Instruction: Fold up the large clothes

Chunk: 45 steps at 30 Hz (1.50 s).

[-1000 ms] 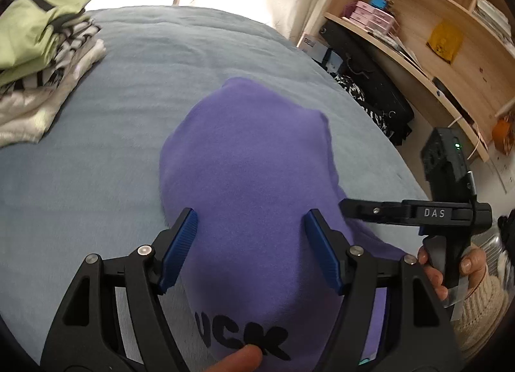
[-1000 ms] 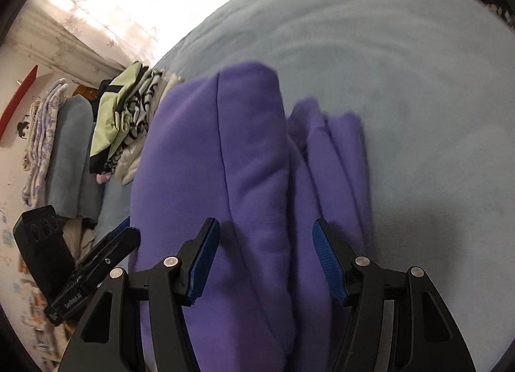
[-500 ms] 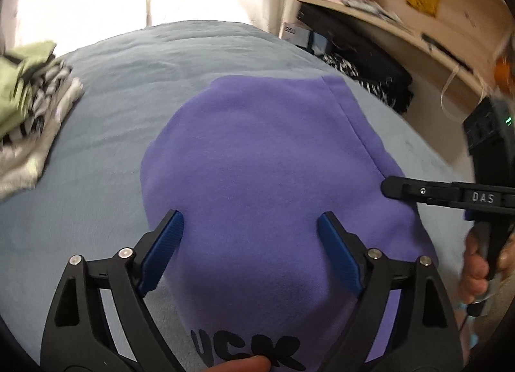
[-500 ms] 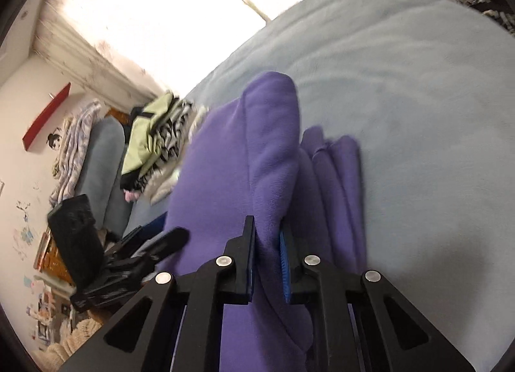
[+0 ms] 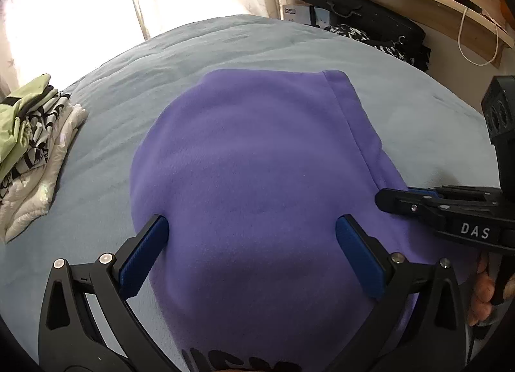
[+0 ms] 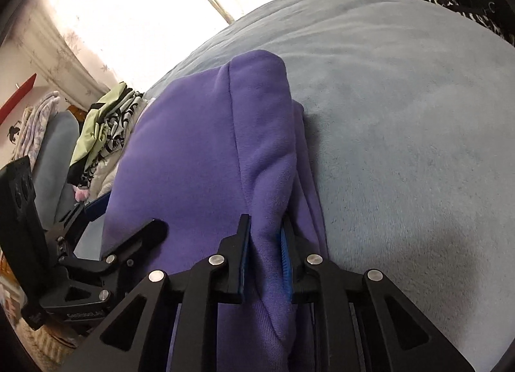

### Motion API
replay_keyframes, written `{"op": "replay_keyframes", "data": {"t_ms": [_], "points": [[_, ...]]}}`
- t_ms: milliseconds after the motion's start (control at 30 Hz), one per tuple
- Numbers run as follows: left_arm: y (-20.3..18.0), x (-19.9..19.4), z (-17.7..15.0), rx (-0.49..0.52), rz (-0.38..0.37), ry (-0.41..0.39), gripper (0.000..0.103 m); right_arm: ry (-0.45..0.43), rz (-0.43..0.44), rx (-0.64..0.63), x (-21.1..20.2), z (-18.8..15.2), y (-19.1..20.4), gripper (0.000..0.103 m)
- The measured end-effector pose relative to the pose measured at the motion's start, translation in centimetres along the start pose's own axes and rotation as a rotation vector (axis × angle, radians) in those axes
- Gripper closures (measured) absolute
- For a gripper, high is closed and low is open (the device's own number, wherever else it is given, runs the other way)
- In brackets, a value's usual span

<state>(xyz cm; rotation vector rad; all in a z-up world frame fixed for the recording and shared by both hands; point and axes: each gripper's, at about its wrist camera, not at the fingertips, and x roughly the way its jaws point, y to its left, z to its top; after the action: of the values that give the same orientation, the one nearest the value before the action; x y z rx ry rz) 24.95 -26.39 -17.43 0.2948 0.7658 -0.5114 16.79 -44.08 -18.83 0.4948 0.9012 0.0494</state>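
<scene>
The purple fleece sweatshirt [image 5: 257, 178] runs lengthwise ahead; the right gripper [image 6: 265, 252] pinches its right-hand fold while the left gripper [image 5: 252, 243] is opening (nothing clamped).

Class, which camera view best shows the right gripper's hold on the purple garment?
The right wrist view: the right gripper is shut on a raised fold of the purple garment, cloth visibly pinched between its blue pads. The left wrist view shows that gripper only from the side at the garment's edge, grip hidden.

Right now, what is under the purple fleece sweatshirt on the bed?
Around the purple fleece sweatshirt only the light blue plush blanket shows, so the sweatshirt lies on it. Whatever is directly beneath the garment is covered and cannot be seen.
</scene>
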Motion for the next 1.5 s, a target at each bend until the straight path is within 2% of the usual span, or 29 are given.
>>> {"op": "replay_keyframes", "data": {"t_ms": [367, 533, 633, 700, 767, 900, 1067, 1200, 1367, 1500], "points": [[0.2, -0.1, -0.2, -0.021, 0.003, -0.012, 0.0, -0.026, 0.036, 0.013, -0.3, -0.6, 0.8, 0.086], [0.6, -0.8, -0.2, -0.051, 0.016, -0.023, 0.0, -0.03, 0.055, 0.021, -0.8, -0.7, 0.5, 0.081], [0.8, -1.4, 0.2, -0.073, 0.025, -0.015, 0.0, -0.016, 0.024, 0.017, -1.5, -0.4, 1.2, 0.077], [0.8, -2.2, 0.6, -0.067, 0.046, -0.02, 0.0, -0.005, -0.029, -0.007, -2.5, -0.2, 2.4, 0.073], [0.6, -3.3, 0.8, -0.053, 0.08, -0.031, 0.001, -0.021, -0.089, -0.028, -4.0, -0.4, 3.6, 0.068], [0.9, -6.0, 0.8, -0.086, 0.104, -0.037, 0.002, -0.072, -0.106, -0.091, -7.4, -1.2, 6.1, 0.068], [0.9, -10.8, -1.1, -0.152, 0.12, -0.11, 0.003, -0.079, -0.067, -0.145, -9.9, -2.7, 8.1, 0.068], [0.4, -13.2, -3.5, -0.178, 0.105, -0.124, 0.003, -0.062, -0.045, -0.187, -10.5, -4.6, 8.9, 0.068], [0.9, -12.1, -6.7, -0.232, 0.077, -0.05, 0.003, 0.007, -0.103, -0.187, -8.7, -6.5, 8.0, 0.068], [2.2, -11.0, -8.5, -0.322, -0.015, -0.031, 0.002, 0.041, -0.147, -0.193, -7.5, -8.2, 7.0, 0.069]]}}
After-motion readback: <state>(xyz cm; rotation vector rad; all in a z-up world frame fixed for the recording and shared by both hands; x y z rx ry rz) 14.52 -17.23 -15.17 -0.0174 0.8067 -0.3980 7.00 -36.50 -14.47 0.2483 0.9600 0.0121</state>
